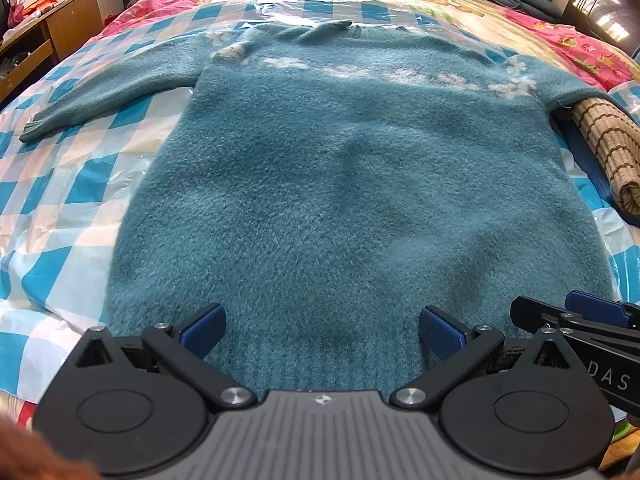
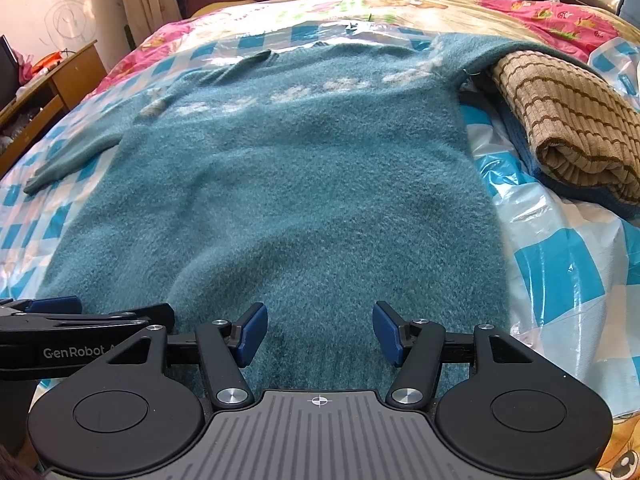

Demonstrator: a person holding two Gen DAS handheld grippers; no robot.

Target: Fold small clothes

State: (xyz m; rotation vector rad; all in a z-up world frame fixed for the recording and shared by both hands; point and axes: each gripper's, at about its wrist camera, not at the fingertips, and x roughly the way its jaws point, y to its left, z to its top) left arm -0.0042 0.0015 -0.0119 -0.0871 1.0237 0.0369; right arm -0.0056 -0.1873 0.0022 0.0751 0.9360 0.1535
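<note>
Left wrist view, item by item. My left gripper (image 1: pixel 322 332) stands wide, blue pads (image 1: pixel 202 334) apart over the ribbed hem at 6 o'clock, nothing pinched between them; whether the pads brush the wool I cannot tell. Teal sweater (image 1: pixel 340 184): fuzzy knit, spread flat, filling the centre, collar toward 12 o'clock, a band of pale flower shapes across the chest. One sleeve (image 1: pixel 104 88) lies stretched out toward 9 o'clock, cuff near the left edge. The other sleeve runs toward 3 o'clock and passes behind a folded tan striped cloth (image 1: pixel 608 152), which rests on a dark blue item at 3 o'clock. Beneath the sweater, a blue-and-white checked plastic sheet (image 1: pixel 60 200); beneath that, a pink floral bedspread (image 1: pixel 580 56), showing from 1 to 2 o'clock. Wooden desk (image 1: pixel 52 28) at 10 o'clock. My right gripper (image 1: pixel 580 320) enters at 4 o'clock, just beside my left one, seen edge-on.

Right wrist view. My right gripper (image 2: pixel 320 334) has its jaws wide too, blue pads (image 2: pixel 252 334) set either side of the hem at 6 o'clock, with only knit below the gap and none of it gripped. Teal sweater (image 2: pixel 280 184) fills the centre, collar toward 12 o'clock. Its long sleeve (image 2: pixel 76 156) reaches to 9 o'clock. Tan striped cloth (image 2: pixel 568 120), folded, at 2 to 3 o'clock, touching the sweater's far shoulder. Checked plastic sheet (image 2: pixel 560 280) bare at 4 o'clock. Pink floral bedspread (image 2: pixel 560 16) at 1 o'clock. Desk (image 2: pixel 60 80) at 10 o'clock. My left gripper (image 2: pixel 80 316) lies at 8 o'clock, close beside.
</note>
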